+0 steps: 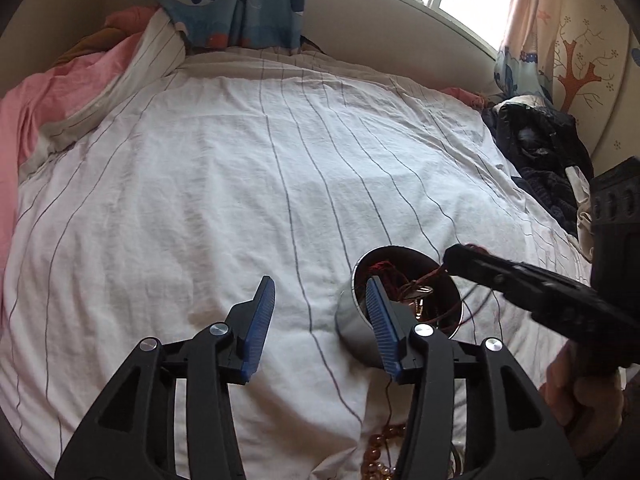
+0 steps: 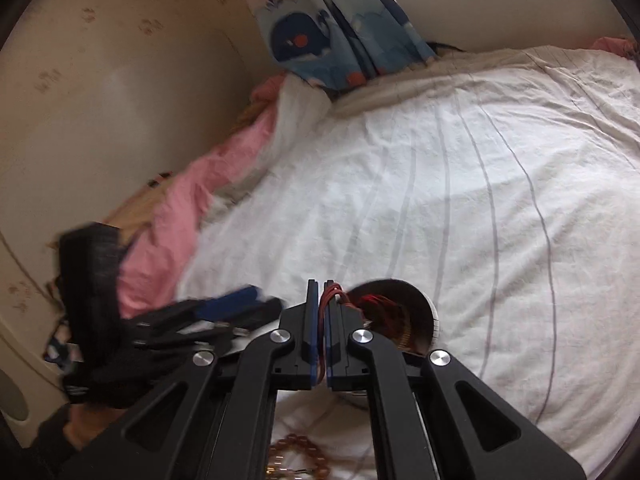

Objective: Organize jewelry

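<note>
A round metal tin (image 1: 352, 328) lies on the striped bedsheet and holds red cord and gold jewelry (image 1: 420, 294). My left gripper (image 1: 322, 292) is open, its right finger at the tin's rim. My right gripper (image 2: 323, 286) is shut on a red cord (image 2: 333, 291) just above the tin (image 2: 416, 316); in the left wrist view it (image 1: 452, 258) reaches in from the right. An amber bead bracelet (image 2: 298, 450) lies on the sheet below the grippers and also shows in the left wrist view (image 1: 378, 452).
A white sheet with grey stripes (image 1: 240, 184) covers the bed. A pink quilt (image 1: 52, 92) is bunched at the left. Dark clothes (image 1: 532, 148) are piled at the right. A whale-print curtain (image 1: 240, 0) and a window are at the far end.
</note>
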Available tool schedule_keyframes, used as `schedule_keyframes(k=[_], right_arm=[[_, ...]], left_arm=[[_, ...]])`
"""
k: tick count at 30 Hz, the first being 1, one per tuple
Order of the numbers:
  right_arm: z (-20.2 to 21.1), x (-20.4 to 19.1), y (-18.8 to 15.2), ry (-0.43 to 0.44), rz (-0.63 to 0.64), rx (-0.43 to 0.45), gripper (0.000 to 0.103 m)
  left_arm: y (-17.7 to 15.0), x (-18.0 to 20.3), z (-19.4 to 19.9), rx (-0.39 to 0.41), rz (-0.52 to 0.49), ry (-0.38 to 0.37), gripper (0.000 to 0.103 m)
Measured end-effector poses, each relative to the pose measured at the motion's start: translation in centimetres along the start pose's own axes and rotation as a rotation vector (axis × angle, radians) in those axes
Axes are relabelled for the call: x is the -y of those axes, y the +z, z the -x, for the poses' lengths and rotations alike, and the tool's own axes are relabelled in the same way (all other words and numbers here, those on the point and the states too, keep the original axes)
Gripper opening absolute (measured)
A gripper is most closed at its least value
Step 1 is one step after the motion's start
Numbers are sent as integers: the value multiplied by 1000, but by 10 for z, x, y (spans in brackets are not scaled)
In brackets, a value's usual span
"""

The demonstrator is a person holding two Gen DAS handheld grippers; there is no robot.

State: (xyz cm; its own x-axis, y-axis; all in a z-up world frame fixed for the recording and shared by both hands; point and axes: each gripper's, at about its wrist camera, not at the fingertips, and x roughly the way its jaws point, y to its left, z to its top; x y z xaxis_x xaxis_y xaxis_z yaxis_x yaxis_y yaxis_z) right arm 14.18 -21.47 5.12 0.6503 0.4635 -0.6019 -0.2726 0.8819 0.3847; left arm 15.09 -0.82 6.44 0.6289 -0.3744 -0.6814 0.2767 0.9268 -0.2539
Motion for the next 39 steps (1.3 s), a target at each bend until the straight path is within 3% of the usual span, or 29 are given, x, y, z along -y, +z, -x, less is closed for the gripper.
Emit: schedule_keyframes(k=[1, 2, 7, 14, 21, 26, 32, 37, 39], right_arm=[[-9, 6, -3, -40, -5, -33, 24], [-12, 11, -7, -68, -20, -46, 29], [13, 20, -34, -104, -31, -20, 42], [48, 24, -82, -133, -56, -37, 43], [60, 20, -83, -191, -76, 4, 50], [31, 11, -40, -268, 2, -8, 51], [-28, 22, -23, -435, 95, -147, 52], [-7, 16, -30, -403, 70, -83, 52], [16, 9, -43, -370, 53, -31, 60]], left_arm=[[-2, -3, 5, 2, 6, 4, 46], [-5, -6, 10, 7, 8, 7, 47], [-26, 2, 38, 35, -20, 34, 53], [-88, 39, 61, -3, -111, 9, 60], [-131, 41, 56, -69, -33, 18, 63], [-136, 41, 48, -80, -34, 16, 65], [-132, 43, 42, -86, -38, 14, 67], [-133, 47, 42, -79, -46, 25, 68], [-136, 48, 42, -69, -52, 38, 69]])
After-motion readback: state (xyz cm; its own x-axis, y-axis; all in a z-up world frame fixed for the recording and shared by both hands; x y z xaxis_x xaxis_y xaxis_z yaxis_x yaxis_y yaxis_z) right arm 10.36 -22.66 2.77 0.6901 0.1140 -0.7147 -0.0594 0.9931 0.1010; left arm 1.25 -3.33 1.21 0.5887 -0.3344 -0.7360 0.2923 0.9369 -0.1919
